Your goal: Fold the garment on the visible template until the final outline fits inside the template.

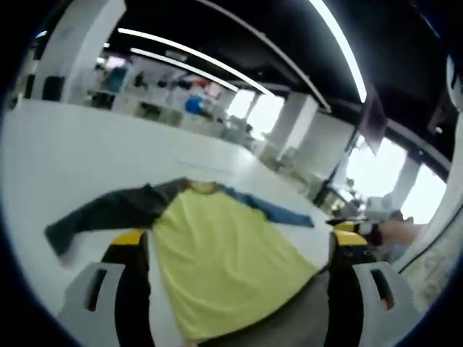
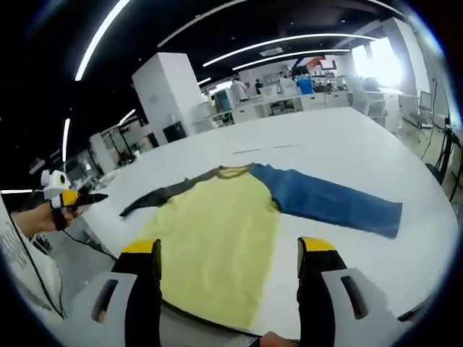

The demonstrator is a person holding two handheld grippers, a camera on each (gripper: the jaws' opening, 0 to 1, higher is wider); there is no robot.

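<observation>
A long-sleeved shirt [image 1: 224, 253] lies flat on the white table [image 1: 79, 159], with a yellow body, a dark grey sleeve [image 1: 101, 213] and a blue sleeve [image 1: 271, 208]. In the right gripper view the same shirt [image 2: 217, 231] has its blue sleeve [image 2: 329, 202] stretched to the right and its grey sleeve [image 2: 163, 195] to the left. My left gripper [image 1: 240, 242] stands open near the shirt's hem, with nothing between its jaws. My right gripper [image 2: 228, 249] is also open over the hem, holding nothing. The left gripper [image 2: 69, 199] also shows at the far left, held in a hand.
A thin dark line [image 2: 264, 150] marks the table [image 2: 347, 144] beyond the collar. A person's hand [image 1: 394, 230] is at the table's right edge. The table edge runs just below the shirt hem [image 2: 188, 322]. Desks and pillars [image 2: 173, 94] stand far behind.
</observation>
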